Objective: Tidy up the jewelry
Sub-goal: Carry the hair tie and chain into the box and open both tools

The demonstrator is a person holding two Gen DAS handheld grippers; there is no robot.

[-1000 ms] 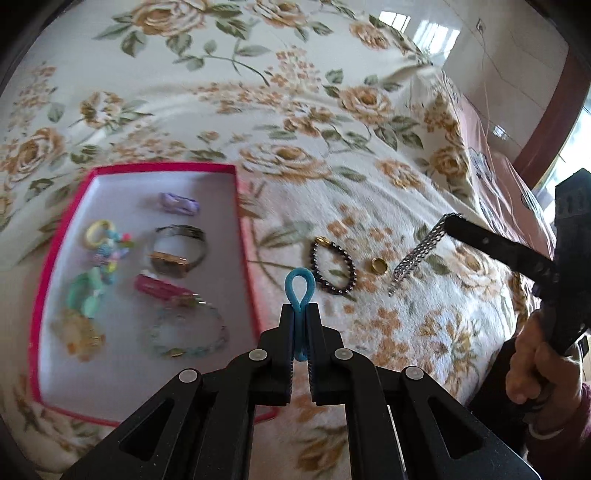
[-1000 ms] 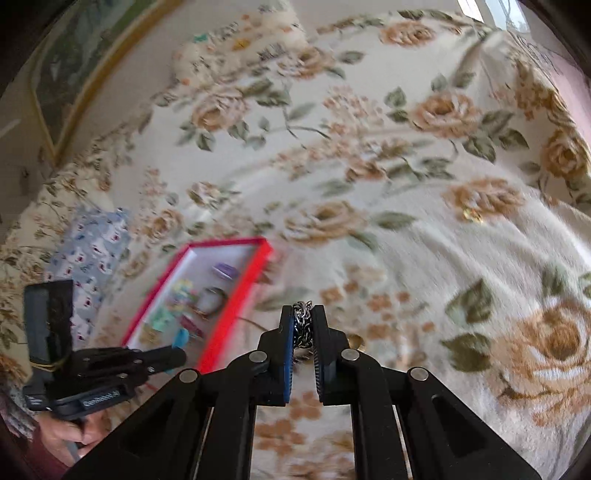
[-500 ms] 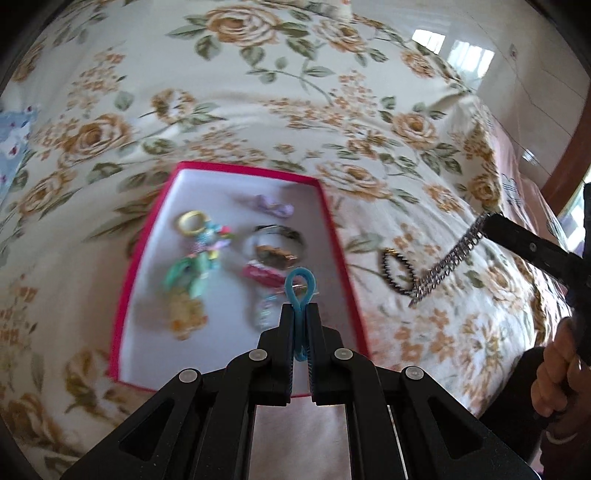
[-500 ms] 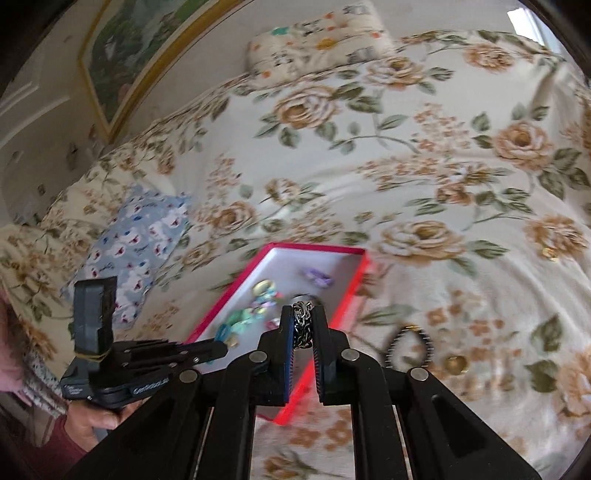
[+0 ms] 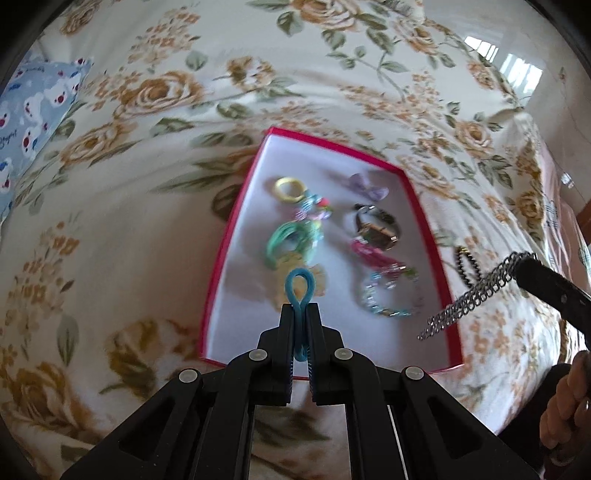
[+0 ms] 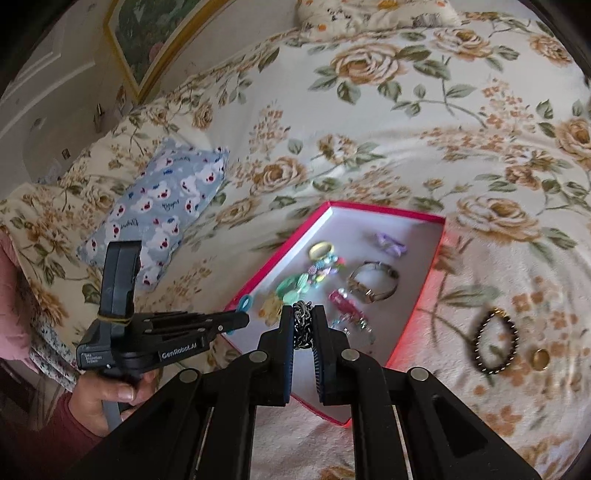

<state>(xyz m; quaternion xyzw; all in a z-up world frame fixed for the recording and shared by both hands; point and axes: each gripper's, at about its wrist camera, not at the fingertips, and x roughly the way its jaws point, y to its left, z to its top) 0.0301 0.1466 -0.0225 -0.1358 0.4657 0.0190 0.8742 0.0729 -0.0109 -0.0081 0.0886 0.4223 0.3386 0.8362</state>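
Observation:
A red-rimmed box (image 5: 236, 236) with a white floor lies on the floral bedspread and holds several pieces: a yellow ring (image 5: 289, 187), a purple bow (image 5: 364, 185), a watch (image 5: 376, 229), a green band (image 5: 291, 240). My left gripper (image 5: 300, 308) is shut on a blue hair loop (image 5: 300, 286), held above the box's near end. My right gripper (image 6: 303, 314) is shut on a silver chain (image 6: 302, 325), which hangs over the box's right edge in the left wrist view (image 5: 469, 301). A dark bead bracelet (image 6: 496, 341) and a gold ring (image 6: 540, 358) lie on the bedspread right of the box (image 6: 424, 295).
A blue patterned pillow (image 6: 159, 210) lies left of the box, also at the far left of the left wrist view (image 5: 33, 110). A framed picture (image 6: 155, 33) hangs on the wall behind. The bed edge and floor (image 5: 517, 70) are at the right.
Both grippers have moved left toward the box. The blue loop now hangs over the box's near end, and the chain has come over the box's right edge.

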